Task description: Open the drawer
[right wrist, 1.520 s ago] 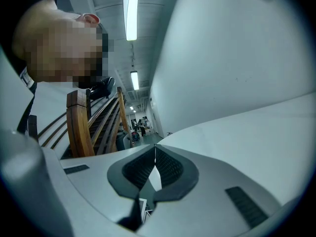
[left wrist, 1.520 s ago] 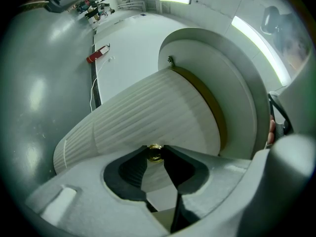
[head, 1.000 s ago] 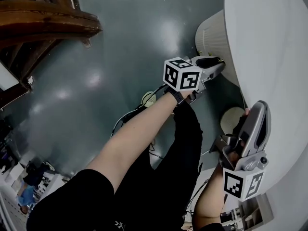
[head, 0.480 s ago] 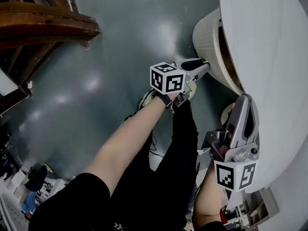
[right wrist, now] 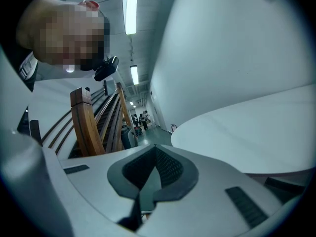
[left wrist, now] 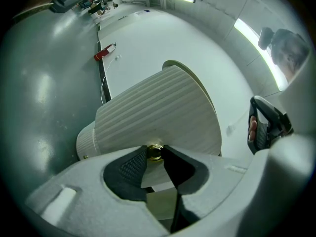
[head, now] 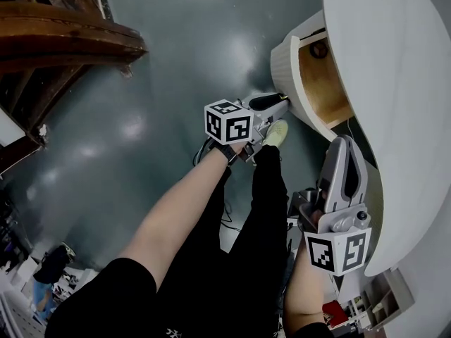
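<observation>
The drawer [head: 287, 70] has a ribbed, curved white front and stands pulled out from under the round white table [head: 402, 83]; its wooden inside [head: 320, 83] shows. My left gripper [head: 282, 99] is shut on the drawer's small brass knob [left wrist: 155, 152], which sits between the dark pads [left wrist: 132, 164] against the ribbed front [left wrist: 158, 112]. My right gripper [head: 343, 145] hovers beside the table edge, below the drawer; its jaws [right wrist: 154, 152] are shut and hold nothing.
A wooden stair railing [head: 63, 34] fills the upper left over a shiny grey floor [head: 176, 62]. The person's legs and a pale shoe [head: 277, 132] stand under the left gripper. Cables lie on the floor. A small red object [left wrist: 103, 52] lies far off by the wall.
The drawer has slid out from under the table toward the left with my left gripper on its knob, and its wooden inside now shows. My right gripper has drifted left along the table edge.
</observation>
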